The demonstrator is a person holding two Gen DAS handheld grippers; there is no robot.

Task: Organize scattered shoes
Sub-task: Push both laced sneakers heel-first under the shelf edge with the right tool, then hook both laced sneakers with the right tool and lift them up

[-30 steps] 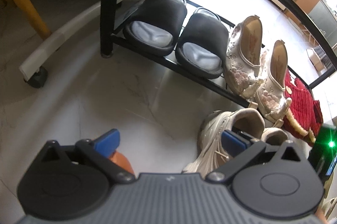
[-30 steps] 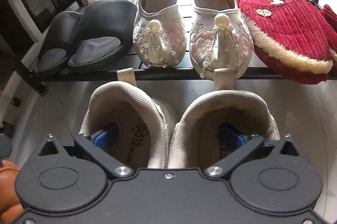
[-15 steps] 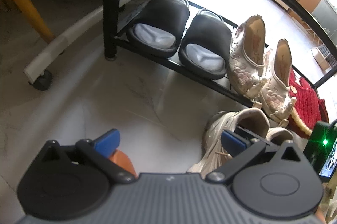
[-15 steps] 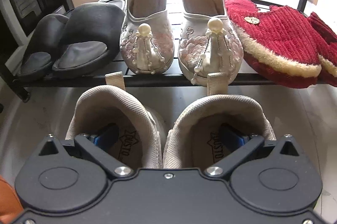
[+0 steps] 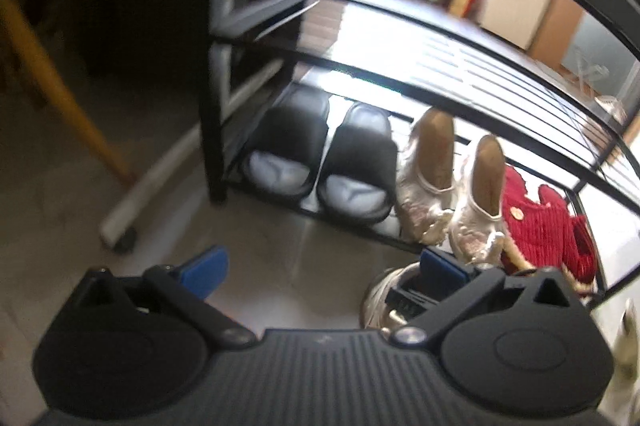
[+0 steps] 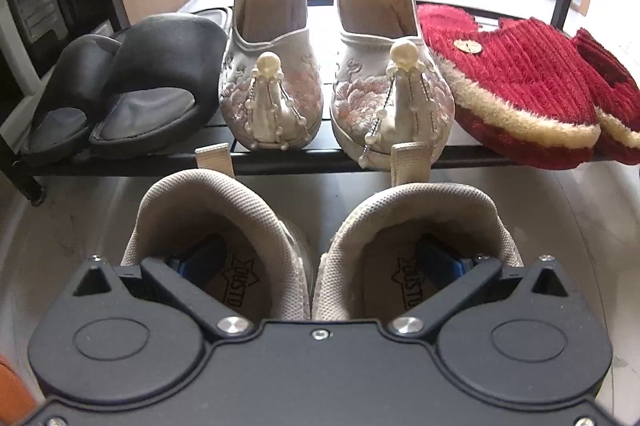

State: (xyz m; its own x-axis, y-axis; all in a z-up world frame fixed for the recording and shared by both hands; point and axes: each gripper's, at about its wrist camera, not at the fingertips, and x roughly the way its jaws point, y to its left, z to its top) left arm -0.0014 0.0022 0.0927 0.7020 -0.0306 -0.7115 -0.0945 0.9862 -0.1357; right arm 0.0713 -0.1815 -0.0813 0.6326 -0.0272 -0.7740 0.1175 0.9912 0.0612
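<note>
In the right wrist view the black shoe rack [image 6: 280, 162] runs across the middle, its lowest shelf bar from nine o'clock to three o'clock; at nine o'clock on that shelf lie the black slides [image 6: 132, 98], side by side and touching; at twelve o'clock stand the white embroidered shoes [image 6: 336, 66], upright, toes toward the camera, each with a pearl and bead strings at the toe; at two to three o'clock the red slippers [image 6: 520, 86] with cream fleece edging overlap one another; below the shelf, at the centre toward six o'clock, the pair of beige sneakers [image 6: 312, 238] sits on the pale floor [image 6: 60, 226], heels toward the shelf, inner sides pressed together; the right gripper [image 6: 320, 262] has one blue finger [image 6: 200, 258] inside the left-hand sneaker and the other inside the right-hand one, so the adjoining inner walls lie pinched between them, the tongs gripping the pair; in the blurred left wrist view a yellow wooden leg [image 5: 60, 90] slants at ten o'clock; the left gripper [image 5: 320, 266] hangs at six o'clock with its tongs spread wide and nothing between them but floor; the rack's bottom shelf, with the same three pairs, crosses from centre to three o'clock; one sneaker and the other gripper show at five o'clock.
</note>
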